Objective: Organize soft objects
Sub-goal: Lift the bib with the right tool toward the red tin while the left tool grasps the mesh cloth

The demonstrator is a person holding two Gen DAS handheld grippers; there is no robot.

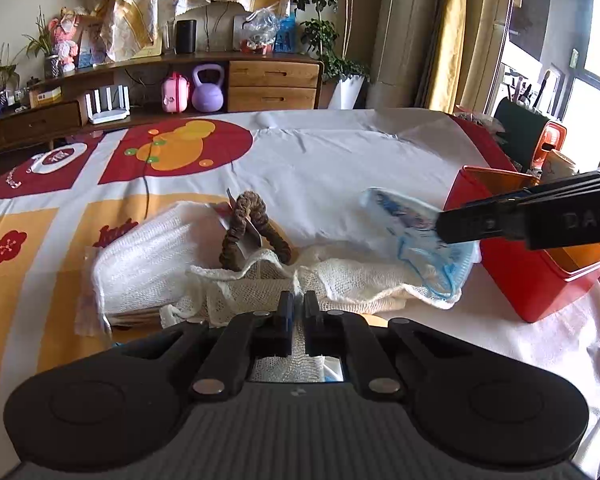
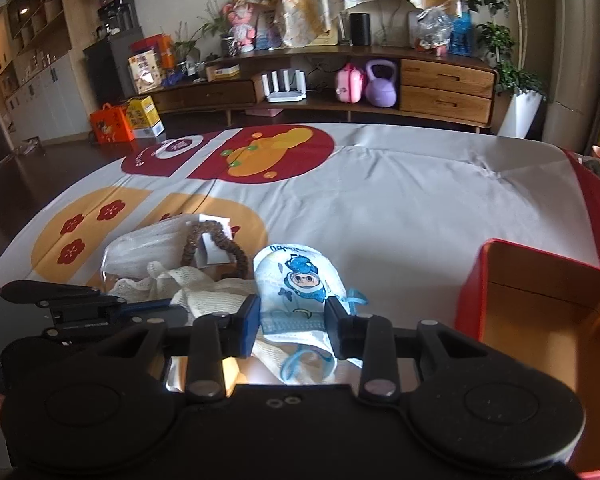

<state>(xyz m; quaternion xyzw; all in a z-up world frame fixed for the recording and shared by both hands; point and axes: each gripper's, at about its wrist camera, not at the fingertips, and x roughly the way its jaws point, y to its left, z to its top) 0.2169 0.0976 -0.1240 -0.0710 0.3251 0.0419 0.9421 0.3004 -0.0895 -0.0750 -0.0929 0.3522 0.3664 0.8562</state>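
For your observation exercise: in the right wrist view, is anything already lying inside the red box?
No: the red box shows only its bare orange-lit interior, with no item in the visible part.

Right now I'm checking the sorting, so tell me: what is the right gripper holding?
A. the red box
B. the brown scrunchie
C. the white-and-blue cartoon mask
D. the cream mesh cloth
C: the right gripper has its fingers closed on the cartoon mask, lifted beside the red box; the scrunchie lies on the pile.
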